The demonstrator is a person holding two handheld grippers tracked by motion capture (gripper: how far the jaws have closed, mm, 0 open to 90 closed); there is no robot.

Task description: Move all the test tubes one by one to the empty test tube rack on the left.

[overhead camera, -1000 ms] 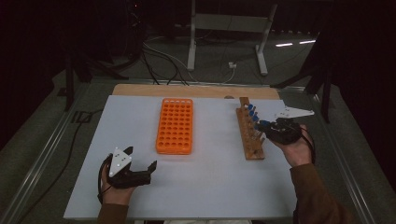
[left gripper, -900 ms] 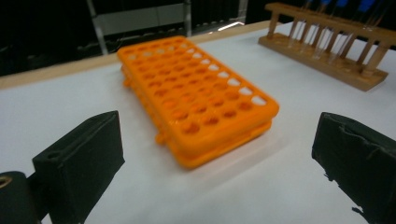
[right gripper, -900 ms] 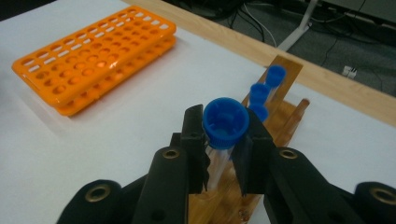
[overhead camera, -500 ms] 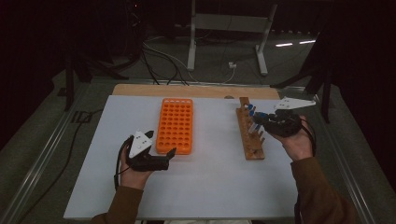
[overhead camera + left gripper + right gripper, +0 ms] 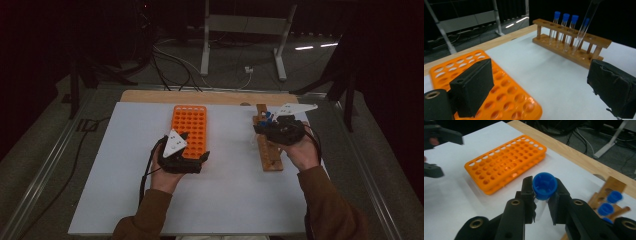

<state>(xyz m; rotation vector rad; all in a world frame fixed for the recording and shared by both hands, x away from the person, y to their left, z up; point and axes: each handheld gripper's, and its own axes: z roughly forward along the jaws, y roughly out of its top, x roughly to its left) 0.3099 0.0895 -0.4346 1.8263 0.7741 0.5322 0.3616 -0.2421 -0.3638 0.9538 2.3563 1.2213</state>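
Tube point(image 5: 544, 188), clear glass with ribbed blue cap, sits clamped in right tool point(image 5: 541, 202); left tool point(image 5: 544, 87) gapes.

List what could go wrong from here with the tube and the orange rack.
The right claw grips a blue-capped test tube just under its cap; its tilted lower end could knock the three tubes in the wooden rack. The left claw, jaws just closing with nothing between, sits at the orange rack and may shove it.
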